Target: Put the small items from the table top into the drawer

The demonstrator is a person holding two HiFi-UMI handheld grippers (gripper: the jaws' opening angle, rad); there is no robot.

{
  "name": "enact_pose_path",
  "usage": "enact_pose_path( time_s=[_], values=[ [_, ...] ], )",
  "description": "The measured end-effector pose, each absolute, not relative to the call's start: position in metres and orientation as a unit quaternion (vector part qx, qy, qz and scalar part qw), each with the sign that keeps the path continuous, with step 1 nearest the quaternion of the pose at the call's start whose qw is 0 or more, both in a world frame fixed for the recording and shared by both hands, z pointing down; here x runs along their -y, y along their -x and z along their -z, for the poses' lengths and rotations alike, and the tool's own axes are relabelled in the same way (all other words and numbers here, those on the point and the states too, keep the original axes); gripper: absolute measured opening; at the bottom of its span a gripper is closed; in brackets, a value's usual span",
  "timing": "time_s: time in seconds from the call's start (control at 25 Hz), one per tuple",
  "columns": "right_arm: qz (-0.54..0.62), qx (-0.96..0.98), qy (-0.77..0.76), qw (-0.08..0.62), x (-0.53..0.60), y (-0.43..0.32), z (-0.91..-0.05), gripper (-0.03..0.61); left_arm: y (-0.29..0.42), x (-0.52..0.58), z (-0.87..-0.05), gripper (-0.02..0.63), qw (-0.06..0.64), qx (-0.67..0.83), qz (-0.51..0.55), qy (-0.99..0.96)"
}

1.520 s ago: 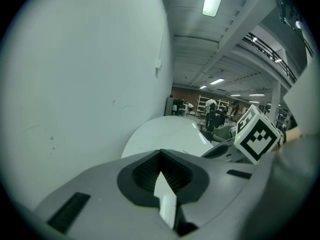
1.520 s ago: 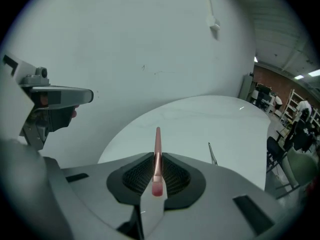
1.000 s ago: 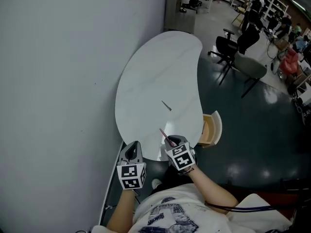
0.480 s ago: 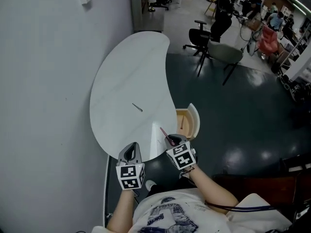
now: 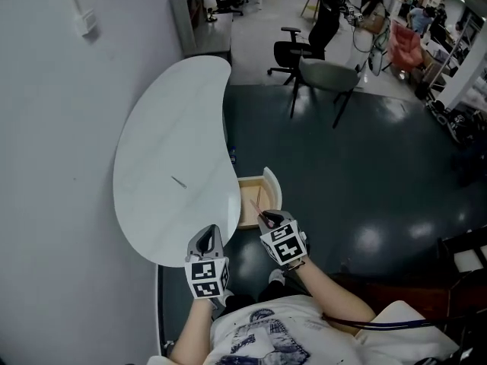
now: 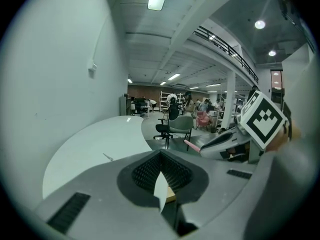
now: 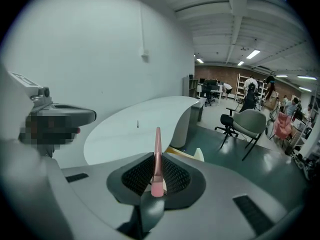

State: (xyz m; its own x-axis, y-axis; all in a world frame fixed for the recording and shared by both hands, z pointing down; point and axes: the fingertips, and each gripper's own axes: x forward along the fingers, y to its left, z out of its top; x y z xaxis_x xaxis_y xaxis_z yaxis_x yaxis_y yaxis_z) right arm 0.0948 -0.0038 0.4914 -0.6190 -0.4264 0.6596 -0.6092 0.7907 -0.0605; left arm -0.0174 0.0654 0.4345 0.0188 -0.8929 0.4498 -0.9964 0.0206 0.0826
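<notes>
My right gripper (image 5: 263, 218) is shut on a thin pink stick (image 7: 158, 144), which pokes out forward past its fingertips (image 7: 156, 160). It hovers just in front of the open wooden drawer (image 5: 253, 196), which juts out from the right edge of the white curved table (image 5: 152, 204). One small dark sliver (image 5: 179, 182) lies on the table top, away from both grippers. My left gripper (image 5: 205, 239) hangs at the table's near edge with its jaws together and nothing visibly held (image 6: 161, 178). The right gripper (image 6: 220, 143) shows at the right of the left gripper view.
A light wall (image 5: 46, 128) runs along the table's left side. Dark glossy floor (image 5: 342, 173) lies to the right of the drawer. Office chairs (image 5: 319, 78) and a grey cabinet (image 5: 199, 14) stand farther back, with shelving and people beyond.
Both grippers have swung right, off the table's near end, so the table now lies to the left. The open drawer has come directly ahead of the right gripper. The pink stick stays gripped.
</notes>
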Motion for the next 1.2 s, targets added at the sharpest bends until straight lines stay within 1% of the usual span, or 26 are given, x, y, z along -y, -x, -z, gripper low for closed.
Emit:
enact_pose_path(
  time_s=[0.32, 0.6, 0.96, 1.2],
  values=[
    [-0.162, 0.89, -0.286, 0.315, 0.049, -0.148, -0.503, 0.063, -0.037, -0.017, -0.443, 0.023, 0.195, 0.688, -0.148, -0.683],
    [-0.177, 0.893, -0.274, 0.311, 0.075, -0.17, -0.517, 0.063, -0.065, 0.013, -0.45, 0.023, 0.195, 0.692, -0.153, -0.678],
    [-0.207, 0.884, -0.274, 0.318, 0.09, -0.173, -0.531, 0.063, -0.063, 0.036, -0.459, 0.023, 0.207, 0.683, -0.174, -0.679],
    [-0.222, 0.87, -0.298, 0.323, 0.11, -0.164, -0.55, 0.063, -0.052, 0.062, -0.48, 0.023, 0.216, 0.659, -0.183, -0.697]
  ],
)
